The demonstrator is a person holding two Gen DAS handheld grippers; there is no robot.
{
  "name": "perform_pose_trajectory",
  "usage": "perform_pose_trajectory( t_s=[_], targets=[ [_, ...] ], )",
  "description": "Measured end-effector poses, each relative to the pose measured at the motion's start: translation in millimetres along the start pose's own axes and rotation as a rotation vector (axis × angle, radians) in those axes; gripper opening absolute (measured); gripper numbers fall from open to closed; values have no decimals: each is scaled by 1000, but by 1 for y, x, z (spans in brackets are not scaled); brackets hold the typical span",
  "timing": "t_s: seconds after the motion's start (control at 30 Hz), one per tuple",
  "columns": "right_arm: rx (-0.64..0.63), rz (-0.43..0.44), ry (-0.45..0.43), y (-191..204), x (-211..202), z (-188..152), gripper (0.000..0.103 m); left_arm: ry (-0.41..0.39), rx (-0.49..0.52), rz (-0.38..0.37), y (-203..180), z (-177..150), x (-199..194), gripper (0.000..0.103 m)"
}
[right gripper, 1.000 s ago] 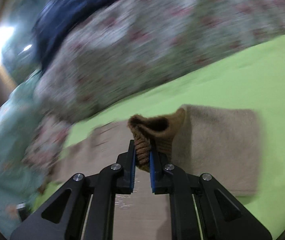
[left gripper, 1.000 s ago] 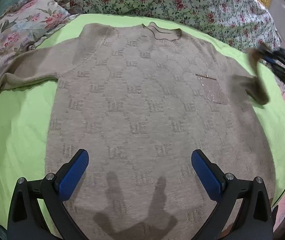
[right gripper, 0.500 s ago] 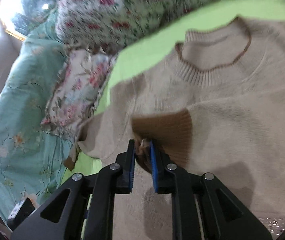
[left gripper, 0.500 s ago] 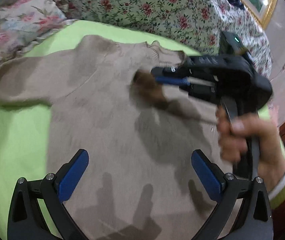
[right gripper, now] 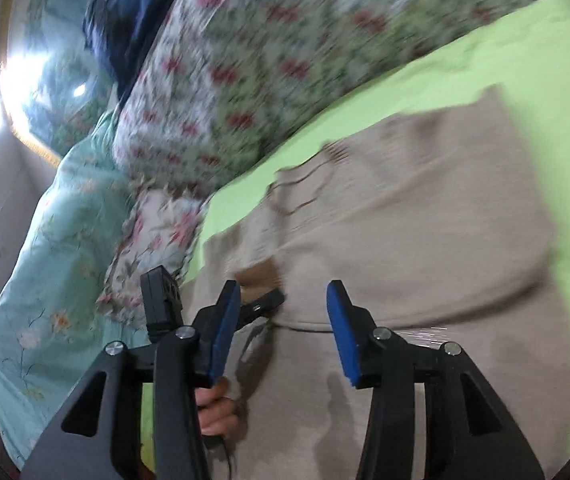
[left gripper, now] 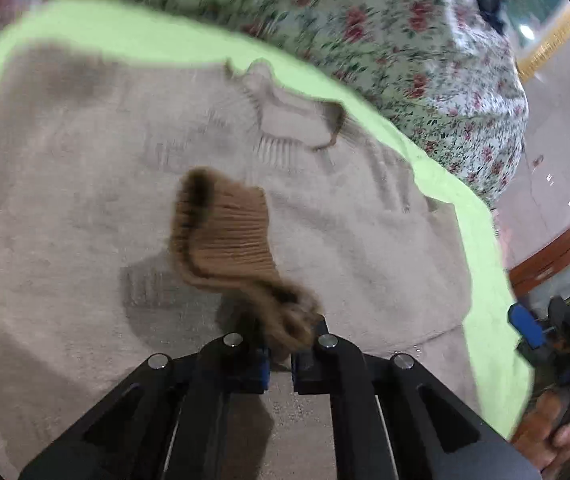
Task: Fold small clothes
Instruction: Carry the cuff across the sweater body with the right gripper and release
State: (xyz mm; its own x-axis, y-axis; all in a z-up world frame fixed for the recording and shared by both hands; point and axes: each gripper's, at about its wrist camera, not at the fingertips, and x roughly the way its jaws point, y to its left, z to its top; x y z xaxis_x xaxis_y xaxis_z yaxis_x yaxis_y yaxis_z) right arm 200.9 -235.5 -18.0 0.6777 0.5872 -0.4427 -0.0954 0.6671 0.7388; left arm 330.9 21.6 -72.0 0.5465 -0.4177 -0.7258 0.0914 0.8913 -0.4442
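A beige knit sweater (left gripper: 65, 200) lies flat on a lime green sheet (left gripper: 125, 32), neck toward the far side. One sleeve is folded across its chest, ending in a brown ribbed cuff (left gripper: 225, 232). My left gripper (left gripper: 281, 364) is shut on that cuff over the sweater's middle. My right gripper (right gripper: 285, 328) is open and empty above the sweater (right gripper: 425, 248), to the right; its blue pad shows in the left wrist view (left gripper: 527, 326). The left gripper's body (right gripper: 261, 304) shows in the right wrist view beside the cuff (right gripper: 259, 274).
A floral quilt (left gripper: 385, 32) is heaped along the far edge of the sheet. A floral pillow (right gripper: 153, 240) and a teal floral cover (right gripper: 45, 280) lie to the left. A dark blue cloth (right gripper: 133, 12) sits on the quilt. Both views are motion-blurred.
The right gripper carried the sleeve cuff across the sweater, let go and drew back open. The left gripper, open before, is now shut on the cuff.
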Motion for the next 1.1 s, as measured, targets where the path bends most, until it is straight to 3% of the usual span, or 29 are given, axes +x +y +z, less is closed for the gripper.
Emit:
perform_pose_trajectory(
  t_s=[0.07, 0.13, 0.2, 0.27, 0.3, 0.53, 0.63, 0.67, 0.7, 0.73, 0.87, 0.97, 1.03, 1.1],
  targets=[
    [-2, -43, -19, -14, -17, 4, 46, -68, 37, 42, -6, 1, -24, 5],
    [-16, -109, -36, -26, -28, 7, 46, -123, 4, 89, 10, 3, -48, 5],
    [-6, -148, -46, -38, -32, 13, 46, -124, -32, 144, 34, 6, -54, 5],
    [11, -171, -56, -51, -29, 20, 46, -95, -93, 127, 53, 6, -53, 5],
    [14, -189, -53, -58, -23, 25, 47, -90, -115, 93, 59, 5, -53, 5],
    [-42, -351, 34, -83, 42, 64, 63, -87, -118, 107, 65, -11, -47, 5],
    [0, -333, 135, -105, 77, 75, 64, -71, -95, 127, 60, -14, -40, 5],
    [19, -310, 165, -112, 86, 76, 63, -68, -93, 128, 59, -17, -40, 5],
    [7, -302, 179, -115, 92, 78, 28, -68, -92, 127, 57, -16, -39, 5],
    [-31, -318, 185, -114, 93, 81, 8, -71, -89, 123, 56, -15, -40, 5],
    [-27, -309, 76, -121, 61, 100, 8, -80, -61, 97, 41, -7, -36, 5],
    [-29, -347, 110, -129, 68, 96, 9, -49, -55, 154, 43, -9, -22, 5],
    [-15, -420, 116, -132, 70, 91, 11, -38, -85, 136, 52, -13, -21, 5],
    [-55, -503, 22, -114, 53, 87, 16, -49, -87, 120, 53, -14, -26, 6]
  ],
)
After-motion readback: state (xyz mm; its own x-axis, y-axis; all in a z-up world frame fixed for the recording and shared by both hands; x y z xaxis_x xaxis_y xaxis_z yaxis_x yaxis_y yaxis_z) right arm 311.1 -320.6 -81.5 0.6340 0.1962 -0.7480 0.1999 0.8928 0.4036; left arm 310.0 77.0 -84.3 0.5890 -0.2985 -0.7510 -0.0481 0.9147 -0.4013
